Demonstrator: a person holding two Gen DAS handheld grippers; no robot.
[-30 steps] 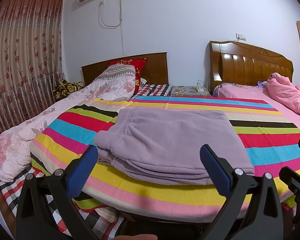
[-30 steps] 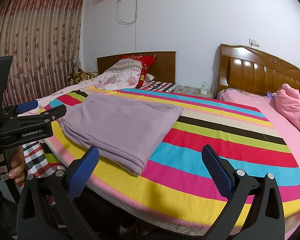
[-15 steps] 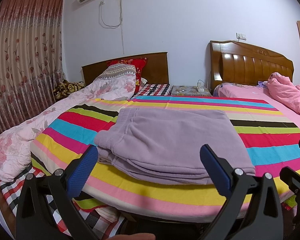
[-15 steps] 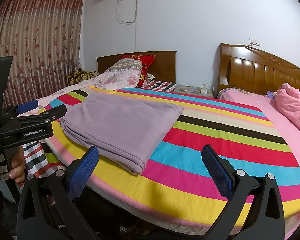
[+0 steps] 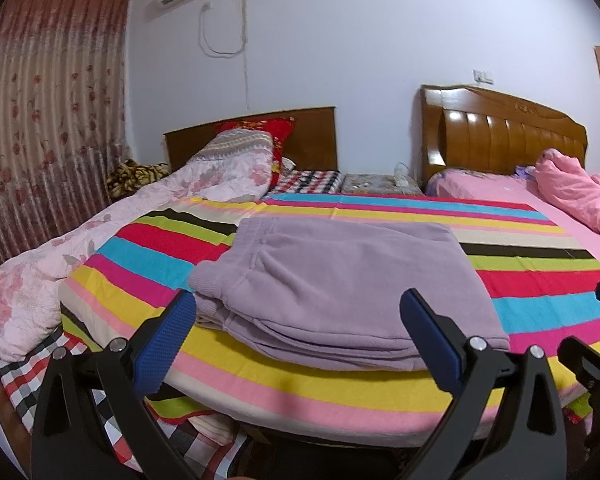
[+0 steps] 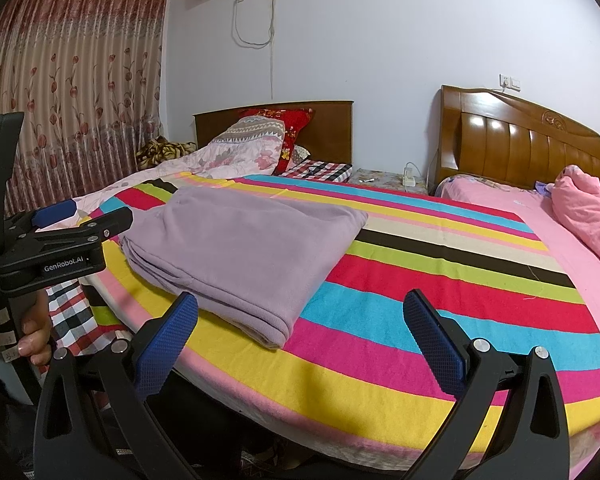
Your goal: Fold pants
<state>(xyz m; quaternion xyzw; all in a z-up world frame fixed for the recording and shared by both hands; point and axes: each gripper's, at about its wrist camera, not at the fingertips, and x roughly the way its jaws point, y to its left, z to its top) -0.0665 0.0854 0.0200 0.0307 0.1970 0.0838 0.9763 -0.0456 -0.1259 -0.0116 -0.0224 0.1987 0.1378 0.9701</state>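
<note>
Lilac fleece pants (image 5: 340, 280), folded into a flat rectangle w/ waistband at left, lie on the rainbow-striped blanket (image 5: 540, 292) near the bed's front edge. Left tongs (image 5: 300, 332) & right tongs (image 6: 300, 332) both spread wide, gripping nothing, short of the pants.

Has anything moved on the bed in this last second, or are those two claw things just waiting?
Nothing visibly changed. The folded lilac pants lie as before on the striped blanket, and the left gripper and right gripper both hang open, holding nothing.
</note>
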